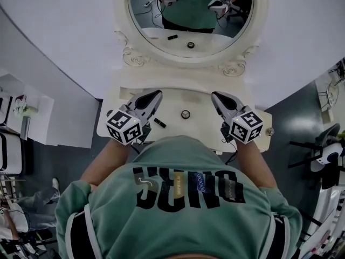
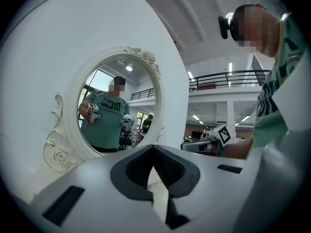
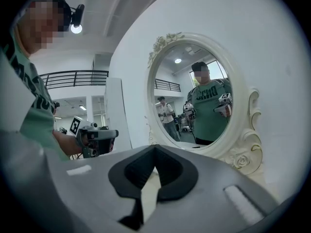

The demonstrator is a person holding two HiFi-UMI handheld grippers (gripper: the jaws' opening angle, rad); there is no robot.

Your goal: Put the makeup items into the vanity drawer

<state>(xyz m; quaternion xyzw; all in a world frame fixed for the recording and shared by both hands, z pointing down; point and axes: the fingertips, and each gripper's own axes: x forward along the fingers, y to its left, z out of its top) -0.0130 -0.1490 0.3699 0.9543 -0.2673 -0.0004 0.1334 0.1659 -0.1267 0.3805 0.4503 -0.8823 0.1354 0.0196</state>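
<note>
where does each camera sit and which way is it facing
Head view: on the person's head, facing steeply down at the vanity top and mirror; it shows the green shirt, both forearms, the left gripper and the right gripper.
Left gripper view: on the left gripper, facing along its shut jaws at the mirror; shirt and right gripper at its right.
Right gripper view: on the right gripper, facing along its shut jaws at the mirror; shirt and left gripper at its left.
Shared: both gripper views hold the mirror and the other gripper.
</note>
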